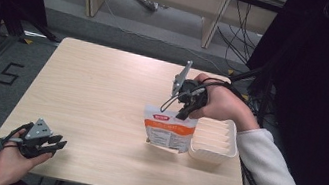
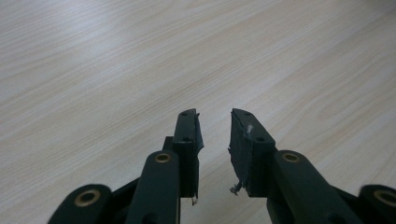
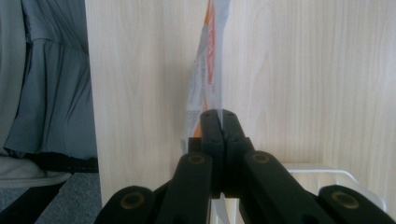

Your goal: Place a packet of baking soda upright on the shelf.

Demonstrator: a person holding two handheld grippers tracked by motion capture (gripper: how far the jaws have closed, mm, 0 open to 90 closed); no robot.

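The snack pouch [image 1: 168, 129] hangs upright by its top edge just left of the white slotted rack [image 1: 215, 141], its bottom near the table [image 1: 101, 92]. The right gripper [image 1: 184, 112] has its jaws fully closed on that thin top seam. With so narrow a hold, I judge the pouch could swing, slip free, or catch the rack's wall. The left gripper [image 1: 56, 145], far from the rack at the table's near-left corner, stands slightly parted and empty.
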